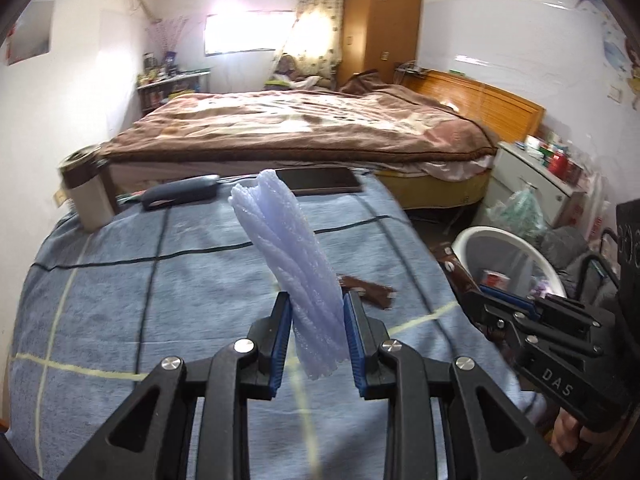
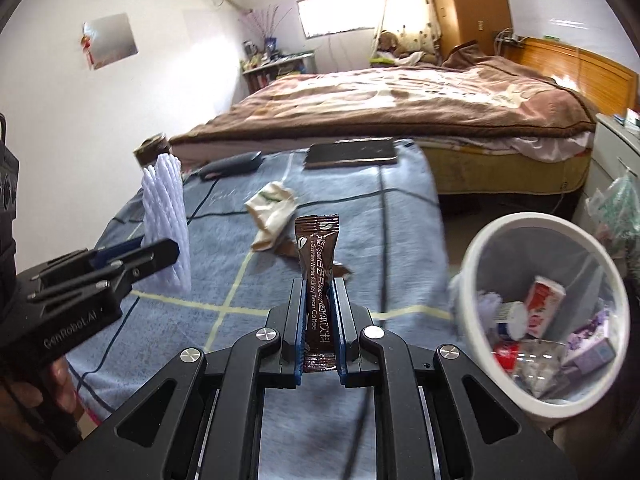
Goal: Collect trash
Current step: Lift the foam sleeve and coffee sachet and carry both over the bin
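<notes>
Right-wrist view, leftmost: my left gripper (image 2: 160, 254) pinches a white foam net sleeve (image 2: 166, 224) upright over the blue checked blanket (image 2: 360, 216). A crumpled tissue (image 2: 272, 210) lies mid-blanket; my right gripper (image 2: 319, 308) clamps a brown coffee sachet (image 2: 317, 276); the white trash bin (image 2: 536, 316) stands rightmost.

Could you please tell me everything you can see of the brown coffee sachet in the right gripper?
The coffee sachet is a slim, glossy, dark brown stick pack with white lettering and crimped ends. It stands upright, clamped at its lower half by the right gripper, its top free above the blue blanket. It looks flattened.
</notes>
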Tool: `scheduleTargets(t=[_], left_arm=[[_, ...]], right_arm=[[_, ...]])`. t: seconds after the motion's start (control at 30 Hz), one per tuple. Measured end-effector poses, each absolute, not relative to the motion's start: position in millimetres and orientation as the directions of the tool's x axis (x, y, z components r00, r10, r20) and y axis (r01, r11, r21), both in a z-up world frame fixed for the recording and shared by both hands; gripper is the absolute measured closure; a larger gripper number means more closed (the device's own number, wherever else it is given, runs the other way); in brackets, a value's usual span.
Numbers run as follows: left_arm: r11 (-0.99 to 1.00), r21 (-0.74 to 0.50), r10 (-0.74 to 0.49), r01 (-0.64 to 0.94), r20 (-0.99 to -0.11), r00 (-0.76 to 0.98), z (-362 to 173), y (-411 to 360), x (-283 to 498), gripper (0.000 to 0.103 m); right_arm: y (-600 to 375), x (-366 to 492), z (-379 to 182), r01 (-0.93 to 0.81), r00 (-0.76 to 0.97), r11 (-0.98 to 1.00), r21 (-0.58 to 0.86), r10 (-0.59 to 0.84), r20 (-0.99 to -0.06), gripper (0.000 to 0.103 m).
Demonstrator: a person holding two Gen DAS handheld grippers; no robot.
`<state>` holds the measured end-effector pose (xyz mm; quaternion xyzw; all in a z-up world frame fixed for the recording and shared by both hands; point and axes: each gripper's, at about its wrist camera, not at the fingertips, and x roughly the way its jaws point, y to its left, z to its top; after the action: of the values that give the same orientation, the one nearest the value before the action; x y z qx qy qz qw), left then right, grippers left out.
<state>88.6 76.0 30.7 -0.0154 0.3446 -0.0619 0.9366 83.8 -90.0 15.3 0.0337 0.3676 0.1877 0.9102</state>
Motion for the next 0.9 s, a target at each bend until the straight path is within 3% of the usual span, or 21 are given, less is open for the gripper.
scheduleTargets(t=[0.53,0.9], left_arm=[[0.952,-0.076,-0.277,0.298,-0.63,0.725,37,-31,103,0.075],[0.906,-0.085,-0.367,0.415,-0.647,0.669,31,-98,115,0.075]], right_arm=[[-185,74,28,-0.146,0.743,0.97,0.192,0.236,-0.626,0.089],[-237,79,16,-0.032,0.738,0.98,0.197,0.156,-0.656,0.089]])
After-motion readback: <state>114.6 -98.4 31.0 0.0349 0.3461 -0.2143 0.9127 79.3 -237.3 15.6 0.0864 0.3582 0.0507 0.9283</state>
